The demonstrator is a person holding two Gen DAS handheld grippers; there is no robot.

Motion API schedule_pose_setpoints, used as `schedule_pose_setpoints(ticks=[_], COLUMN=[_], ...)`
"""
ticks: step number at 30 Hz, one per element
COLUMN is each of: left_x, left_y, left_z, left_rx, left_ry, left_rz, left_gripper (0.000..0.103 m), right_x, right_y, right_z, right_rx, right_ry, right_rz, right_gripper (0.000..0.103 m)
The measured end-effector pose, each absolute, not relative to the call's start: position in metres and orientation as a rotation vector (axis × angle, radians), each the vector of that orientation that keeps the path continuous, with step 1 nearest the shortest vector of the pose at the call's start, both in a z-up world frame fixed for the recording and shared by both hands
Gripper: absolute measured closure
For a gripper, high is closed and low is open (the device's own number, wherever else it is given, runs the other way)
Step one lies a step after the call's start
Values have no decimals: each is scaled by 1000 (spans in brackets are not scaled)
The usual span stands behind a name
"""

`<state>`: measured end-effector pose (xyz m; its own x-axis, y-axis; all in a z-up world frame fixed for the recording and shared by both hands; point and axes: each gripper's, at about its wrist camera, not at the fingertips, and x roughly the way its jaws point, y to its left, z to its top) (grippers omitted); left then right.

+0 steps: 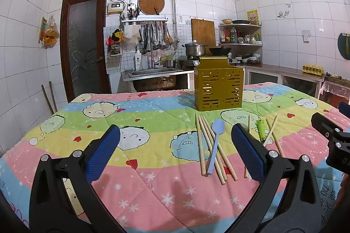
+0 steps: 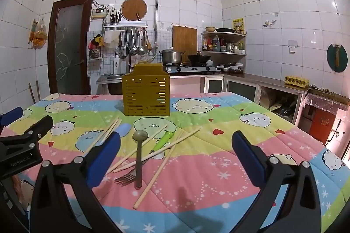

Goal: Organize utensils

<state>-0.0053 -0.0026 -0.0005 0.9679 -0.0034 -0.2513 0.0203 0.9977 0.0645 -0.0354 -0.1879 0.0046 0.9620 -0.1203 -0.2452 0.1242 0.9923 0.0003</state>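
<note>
A: Hovering over the quilted tablecloth (image 1: 153,189), the left gripper (image 1: 175,152) is holding its blue pads wide apart, gripping nothing.

B: Right gripper (image 2: 176,155) is doing likewise: jaws spread wide, empty. What is lying below?

A: Wooden chopsticks (image 1: 210,149) are fanning out beside a pale blue spoon (image 1: 215,143), which is lying across them. A green-handled peeler (image 1: 261,130) is resting further right.

B: From the right wrist view, a metal spoon (image 2: 138,156) is lying over a fork (image 2: 125,179), with more chopsticks (image 2: 157,169) crossing around them.

A: The yellow slotted utensil holder (image 1: 218,88) is standing upright behind the pile, apart from it.

B: Its inside is not showing; cannot tell the contents.
</note>
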Motion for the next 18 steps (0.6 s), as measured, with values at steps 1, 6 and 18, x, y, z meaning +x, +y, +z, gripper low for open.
schedule_pose_setpoints(ticks=[1,6,18], left_x=[-6,-5,-6], left_y=[-3,-2,-2], left_z=[-1,0,1], left_rx=[67,66,67], left_ry=[254,254,252], left_rz=[-12,-12,-10], left_gripper=[5,5,5], right_x=[-36,-35,-37], right_y=[-188,-188,-189], right_z=[5,4,5], right_rx=[15,15,13], right_ry=[247,246,239], right_rz=[-124,-124,-130], right_gripper=[4,4,4])
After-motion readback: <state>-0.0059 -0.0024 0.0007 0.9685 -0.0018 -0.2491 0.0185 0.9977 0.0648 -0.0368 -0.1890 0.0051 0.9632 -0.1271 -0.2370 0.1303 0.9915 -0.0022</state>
